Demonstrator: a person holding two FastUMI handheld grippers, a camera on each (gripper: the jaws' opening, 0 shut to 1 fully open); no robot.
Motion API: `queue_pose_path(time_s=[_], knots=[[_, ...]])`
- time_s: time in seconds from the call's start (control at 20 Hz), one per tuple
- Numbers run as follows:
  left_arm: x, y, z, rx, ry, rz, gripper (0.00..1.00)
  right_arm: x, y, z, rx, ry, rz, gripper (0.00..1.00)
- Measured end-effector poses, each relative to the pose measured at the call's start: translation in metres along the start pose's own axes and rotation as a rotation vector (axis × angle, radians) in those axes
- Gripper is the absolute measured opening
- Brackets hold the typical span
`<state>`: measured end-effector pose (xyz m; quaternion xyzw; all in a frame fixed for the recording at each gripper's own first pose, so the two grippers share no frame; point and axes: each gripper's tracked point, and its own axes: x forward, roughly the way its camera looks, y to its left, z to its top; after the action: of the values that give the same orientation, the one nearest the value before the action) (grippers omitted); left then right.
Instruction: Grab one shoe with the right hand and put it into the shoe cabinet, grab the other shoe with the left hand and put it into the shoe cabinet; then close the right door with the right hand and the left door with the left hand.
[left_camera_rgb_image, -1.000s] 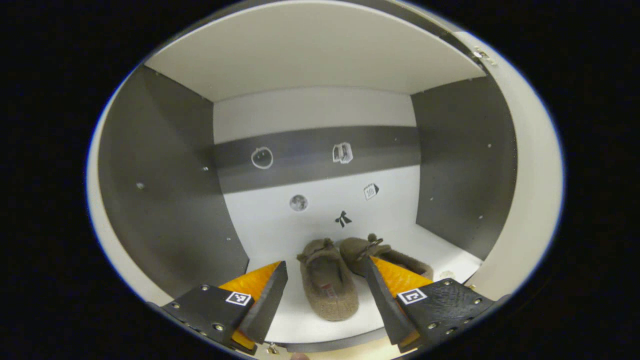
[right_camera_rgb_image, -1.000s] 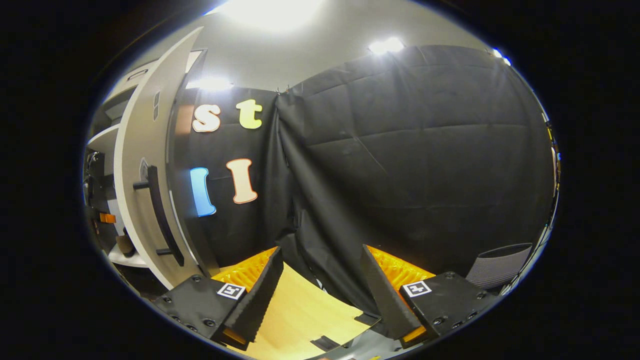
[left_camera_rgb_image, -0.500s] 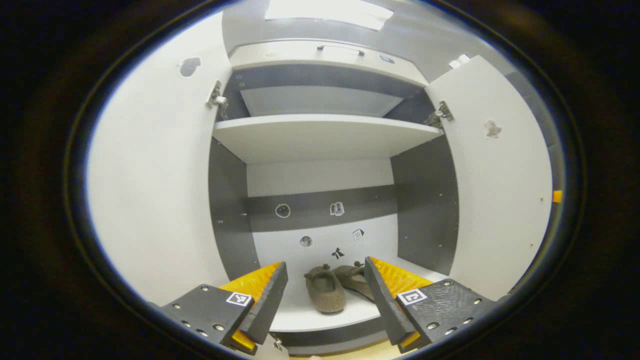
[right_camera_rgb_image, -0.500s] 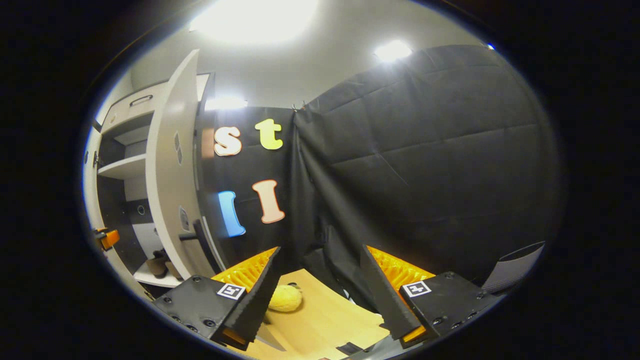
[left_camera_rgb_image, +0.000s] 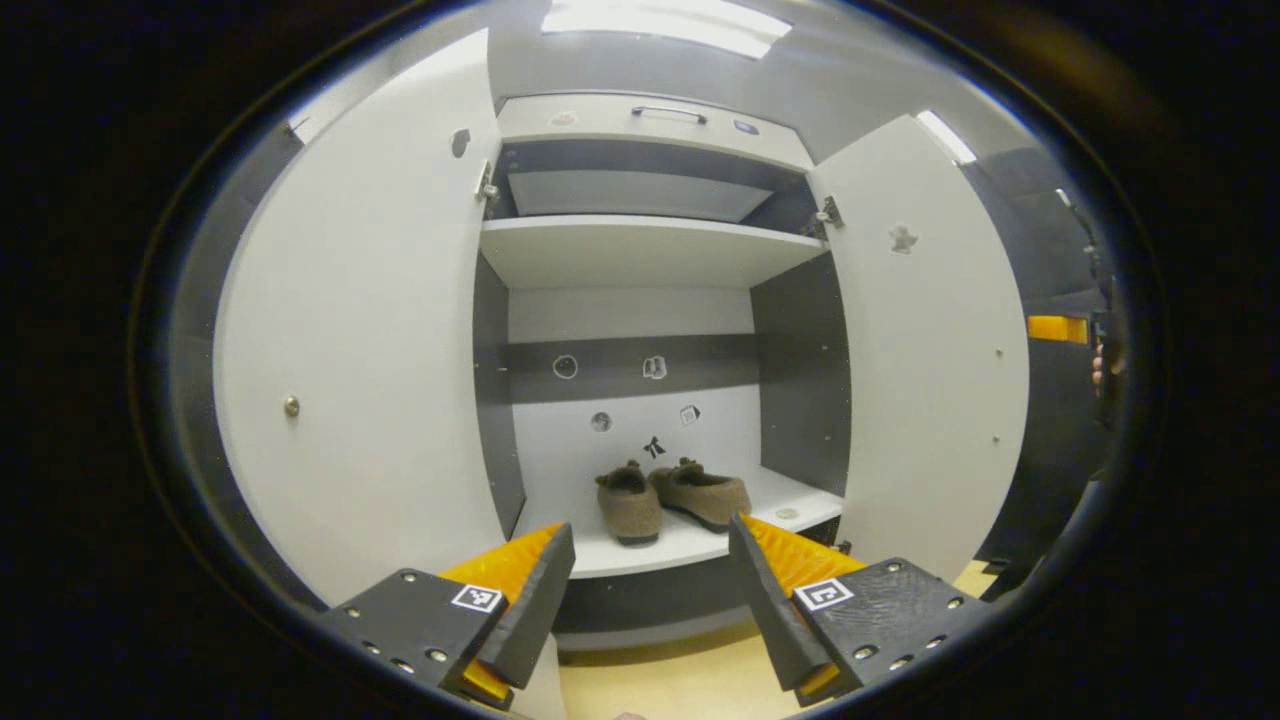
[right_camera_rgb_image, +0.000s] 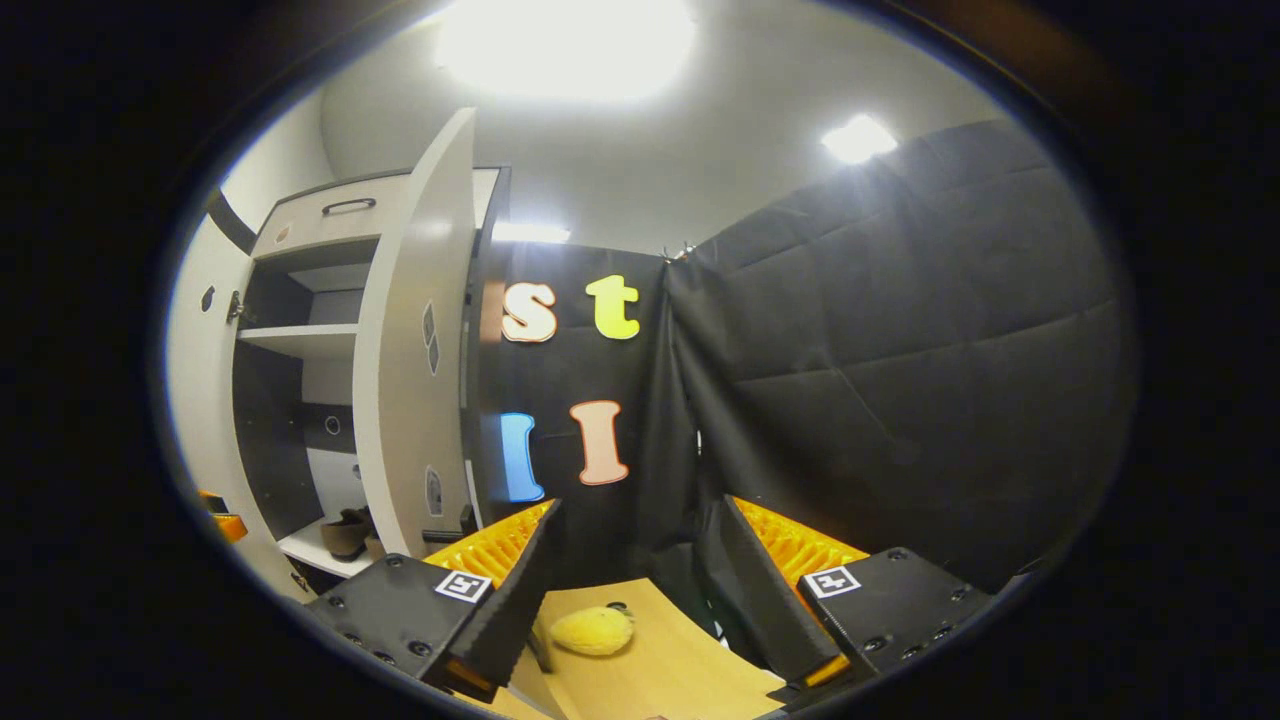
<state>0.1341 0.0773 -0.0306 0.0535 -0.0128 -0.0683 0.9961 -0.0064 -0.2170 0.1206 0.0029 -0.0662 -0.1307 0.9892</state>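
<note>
Left hand-held gripper (left_camera_rgb_image: 650, 590) farther from shoes (left_camera_rgb_image: 672, 490) (fingers spread, empty); right hand-held gripper (right_camera_rgb_image: 630, 590) likewise.

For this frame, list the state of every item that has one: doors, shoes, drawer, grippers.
Left door: open.
Right door: open.
Shoes: both on the cabinet's bottom shelf, side by side.
Top drawer: shut.
Left gripper: open, empty.
Right gripper: open, empty.

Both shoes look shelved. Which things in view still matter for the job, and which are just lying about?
Job:
- brown shoes, side by side on the bottom shelf
- right door, open
- left door, open
- left tongs, open, empty
- right tongs, open, empty

Lying about:
- yellow plush toy on the floor
</note>
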Motion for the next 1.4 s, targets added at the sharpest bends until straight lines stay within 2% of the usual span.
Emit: queue_pose_path(time_s=[0.1, 0.15, 0.2, 0.25, 0.3, 0.35, 0.45, 0.5, 0.55, 0.6, 0.65, 0.7, 0.75, 0.8, 0.85, 1.15, 1.2, 1.25, 1.35, 1.4], knots=[[-0.009, -0.003, -0.004, 0.003, 0.026, 0.029, 0.96, 0.018, 0.004, -0.017, -0.027, 0.04, 0.054, 0.98], [-0.012, -0.007, -0.006, -0.022, 0.041, 0.042, 0.96, 0.026, 0.011, -0.022, -0.027, 0.055, 0.094, 0.92], [-0.016, -0.012, -0.006, -0.049, 0.049, 0.059, 0.96, 0.034, 0.02, -0.027, -0.022, 0.067, 0.137, 0.92], [-0.022, -0.016, -0.006, -0.069, 0.056, 0.08, 0.96, 0.041, 0.026, -0.03, -0.021, 0.077, 0.17, 0.98], [-0.027, -0.017, -0.005, -0.076, 0.064, 0.109, 0.96, 0.05, 0.022, -0.031, -0.029, 0.078, 0.183, 0.98], [-0.034, -0.018, -0.006, -0.075, 0.072, 0.14, 0.89, 0.053, 0.022, -0.032, -0.034, 0.08, 0.196, 0.97], [-0.051, -0.019, -0.009, -0.08, 0.091, 0.195, 0.89, 0.057, 0.031, -0.031, -0.036, 0.081, 0.251, 0.92], [-0.059, -0.018, -0.01, -0.09, 0.102, 0.22, 0.89, 0.057, 0.035, -0.032, -0.041, 0.084, 0.273, 0.96], [-0.067, -0.016, -0.012, -0.098, 0.111, 0.245, 0.89, 0.056, 0.039, -0.032, -0.044, 0.087, 0.287, 0.96], [-0.073, -0.012, -0.013, -0.103, 0.116, 0.271, 0.89, 0.054, 0.042, -0.032, -0.039, 0.085, 0.298, 0.91], [-0.08, -0.007, -0.013, -0.106, 0.121, 0.296, 0.89, 0.051, 0.05, -0.032, -0.03, 0.089, 0.314, 0.96], [-0.087, -0.001, -0.013, -0.108, 0.125, 0.319, 0.89, 0.048, 0.063, -0.034, -0.02, 0.093, 0.34, 0.91], [-0.093, 0.004, -0.013, -0.111, 0.126, 0.337, 0.89, 0.044, 0.079, -0.035, -0.012, 0.097, 0.373, 0.96], [-0.099, 0.01, -0.013, -0.111, 0.123, 0.354, 0.89, 0.041, 0.095, -0.036, -0.004, 0.1, 0.405, 0.92], [-0.104, 0.017, -0.012, -0.108, 0.122, 0.37, 0.89, 0.038, 0.109, -0.036, 0.004, 0.097, 0.424, 0.96], [-0.139, 0.055, -0.011, -0.094, 0.11, 0.433, 0.89, 0.032, 0.194, -0.039, 0.015, 0.085, 0.526, 0.96], [-0.146, 0.063, -0.011, -0.092, 0.106, 0.443, 0.89, 0.034, 0.208, -0.04, 0.015, 0.087, 0.539, 0.92], [-0.153, 0.071, -0.011, -0.088, 0.103, 0.457, 0.89, 0.032, 0.215, -0.04, 0.017, 0.086, 0.542, 0.96], [-0.169, 0.087, -0.012, -0.083, 0.094, 0.487, 0.89, 0.027, 0.231, -0.038, 0.042, 0.077, 0.545, 0.92], [-0.177, 0.096, -0.014, -0.084, 0.088, 0.501, 0.89, 0.026, 0.228, -0.034, 0.042, 0.059, 0.528, 0.96]])
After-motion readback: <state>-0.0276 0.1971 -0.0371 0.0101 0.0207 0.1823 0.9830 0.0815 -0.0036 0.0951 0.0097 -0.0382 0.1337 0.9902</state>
